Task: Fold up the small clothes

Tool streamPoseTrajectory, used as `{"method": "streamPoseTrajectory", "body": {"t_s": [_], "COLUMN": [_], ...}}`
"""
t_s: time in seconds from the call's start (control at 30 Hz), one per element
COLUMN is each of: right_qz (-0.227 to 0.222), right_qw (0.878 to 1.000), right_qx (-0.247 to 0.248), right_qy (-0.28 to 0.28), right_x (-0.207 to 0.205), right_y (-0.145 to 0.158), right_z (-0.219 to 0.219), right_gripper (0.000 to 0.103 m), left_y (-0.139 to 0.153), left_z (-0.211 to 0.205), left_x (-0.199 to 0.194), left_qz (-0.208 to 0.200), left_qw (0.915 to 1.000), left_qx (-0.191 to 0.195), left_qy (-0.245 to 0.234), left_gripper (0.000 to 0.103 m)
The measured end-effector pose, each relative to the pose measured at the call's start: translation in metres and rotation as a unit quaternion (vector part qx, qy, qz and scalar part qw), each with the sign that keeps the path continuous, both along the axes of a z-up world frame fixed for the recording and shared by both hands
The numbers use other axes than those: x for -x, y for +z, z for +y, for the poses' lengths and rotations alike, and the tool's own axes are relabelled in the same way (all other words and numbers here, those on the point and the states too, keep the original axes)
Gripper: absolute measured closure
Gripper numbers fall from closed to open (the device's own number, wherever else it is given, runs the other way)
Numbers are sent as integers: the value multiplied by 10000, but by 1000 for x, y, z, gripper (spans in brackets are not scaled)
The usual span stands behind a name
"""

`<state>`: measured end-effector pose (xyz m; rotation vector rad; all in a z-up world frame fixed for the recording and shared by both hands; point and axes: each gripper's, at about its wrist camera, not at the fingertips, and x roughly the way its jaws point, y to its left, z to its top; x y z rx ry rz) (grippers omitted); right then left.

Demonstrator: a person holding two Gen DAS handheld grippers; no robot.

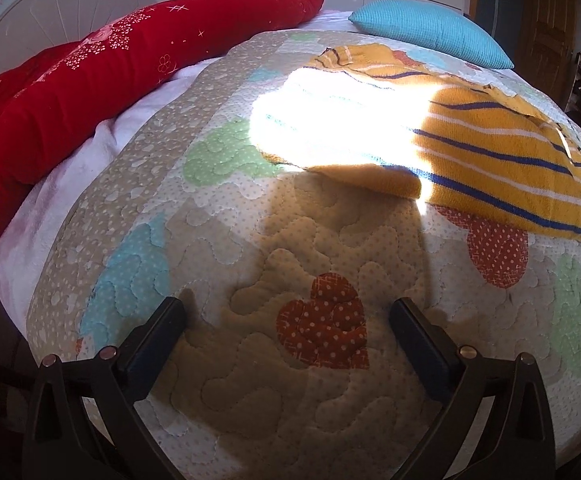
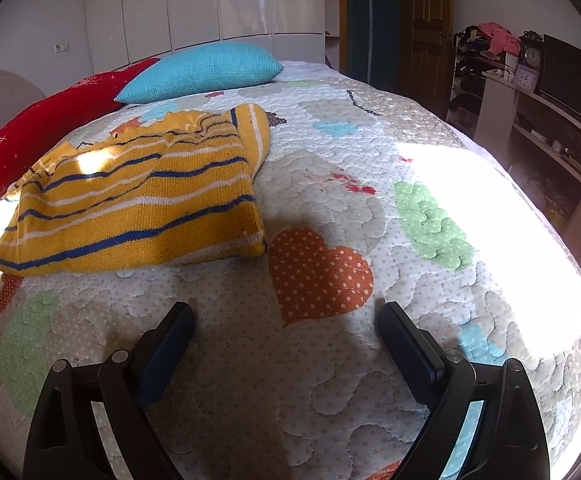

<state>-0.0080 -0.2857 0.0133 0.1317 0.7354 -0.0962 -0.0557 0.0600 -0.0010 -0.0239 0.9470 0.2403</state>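
Observation:
A small yellow knit sweater (image 1: 490, 156) with blue and white stripes lies on the quilted bedspread (image 1: 250, 240), folded over itself, partly in bright sunlight. In the right wrist view the sweater (image 2: 138, 200) lies at the left, its near edge a short way beyond my fingers. My left gripper (image 1: 288, 312) is open and empty, hovering over the quilt, with the sweater ahead to the right. My right gripper (image 2: 286, 316) is open and empty over an orange heart patch, with the sweater ahead to the left.
A red blanket (image 1: 90, 80) lies along the bed's left side by a white headboard (image 1: 58, 12). A turquoise pillow (image 2: 206, 68) sits behind the sweater. White wardrobes (image 2: 210, 0), a wooden door (image 2: 426, 20) and shelves with clutter (image 2: 530, 92) stand beyond the bed.

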Motion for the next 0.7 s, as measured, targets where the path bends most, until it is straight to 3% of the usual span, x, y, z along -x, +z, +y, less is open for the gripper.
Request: {"method": "streamPoseTrajectory", "body": {"t_s": [0.33,0.7], "right_qz": [9,69], "right_qw": [10000,9994], "right_qx": [-11,-341], "right_qy": [6,76], "right_x": [0,-2], "right_y": [0,-1], "right_z": [0,-5], "right_gripper": [6,1], "left_y": [-1,-1], "left_z": [-2,-3], "left_x": [1,2], "left_qz": [-56,-106], "left_qw": [9999,9999], "left_qx": [-84,-107], "left_qy": [-18,-28], "left_gripper": [0,0]}}
